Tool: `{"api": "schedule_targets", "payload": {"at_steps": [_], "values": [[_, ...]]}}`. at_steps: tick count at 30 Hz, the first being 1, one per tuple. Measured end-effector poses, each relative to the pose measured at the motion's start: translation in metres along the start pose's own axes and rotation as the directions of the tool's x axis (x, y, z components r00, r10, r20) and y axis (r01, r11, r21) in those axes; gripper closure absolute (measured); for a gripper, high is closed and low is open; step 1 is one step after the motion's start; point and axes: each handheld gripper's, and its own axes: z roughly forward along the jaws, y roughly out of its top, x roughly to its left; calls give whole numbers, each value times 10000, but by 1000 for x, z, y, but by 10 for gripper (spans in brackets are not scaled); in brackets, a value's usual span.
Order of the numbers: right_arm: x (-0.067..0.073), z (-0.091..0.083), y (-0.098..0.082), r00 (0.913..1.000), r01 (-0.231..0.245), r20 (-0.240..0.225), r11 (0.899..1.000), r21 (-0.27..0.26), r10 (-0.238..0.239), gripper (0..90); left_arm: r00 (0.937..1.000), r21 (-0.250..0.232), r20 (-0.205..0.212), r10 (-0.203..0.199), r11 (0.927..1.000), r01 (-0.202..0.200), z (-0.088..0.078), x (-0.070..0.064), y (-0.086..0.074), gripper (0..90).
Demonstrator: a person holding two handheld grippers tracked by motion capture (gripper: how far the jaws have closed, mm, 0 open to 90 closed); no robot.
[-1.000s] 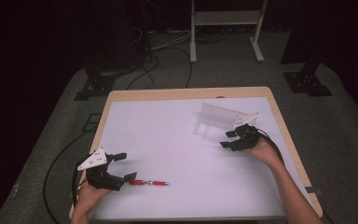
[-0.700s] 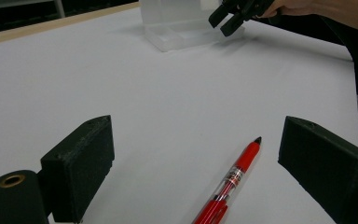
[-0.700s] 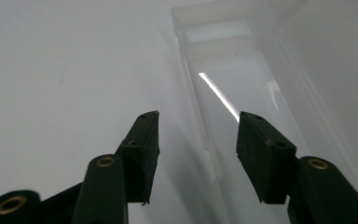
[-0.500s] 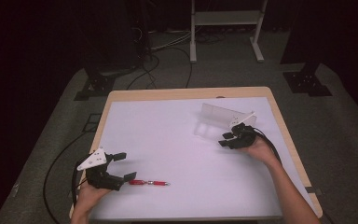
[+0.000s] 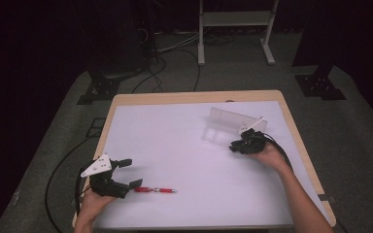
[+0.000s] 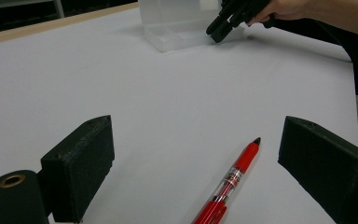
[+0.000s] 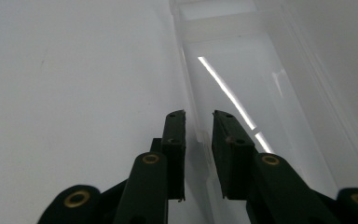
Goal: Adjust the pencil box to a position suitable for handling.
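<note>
Right gripper (image 5: pixel 245 144) has crept slightly toward 9 o'clock, jaws nearly pressed together astride the wall of the clear plastic box (image 5: pixel 230 121) at 2 o'clock, likely gripping it, while left gripper (image 5: pixel 126 173) stays spread around the red pen (image 5: pixel 155 190) at 7 o'clock, ungrasped.

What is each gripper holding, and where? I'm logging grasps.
The right gripper pinches the near wall of the clear plastic box. The left gripper holds nothing, open around the red pen.
</note>
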Motion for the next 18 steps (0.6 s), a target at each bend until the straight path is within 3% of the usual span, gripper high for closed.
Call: {"api": "schedule_targets", "payload": {"at_steps": [6, 11, 18], "values": [[1, 2, 0, 9989, 398, 231, 9992, -24, -398, 801, 10000, -87, -5, 8, 10000, -8, -2, 0, 0, 98], [1, 2, 0, 9989, 447, 131, 9990, -89, -446, 832, 10000, -106, 4, 33, 9999, -33, 0, 0, 1, 98], [5, 5, 4, 9960, 888, 117, 9960, 22, -888, 864, 10000, -114, -13, 34, 9999, -35, -1, 0, 1, 98]]}}
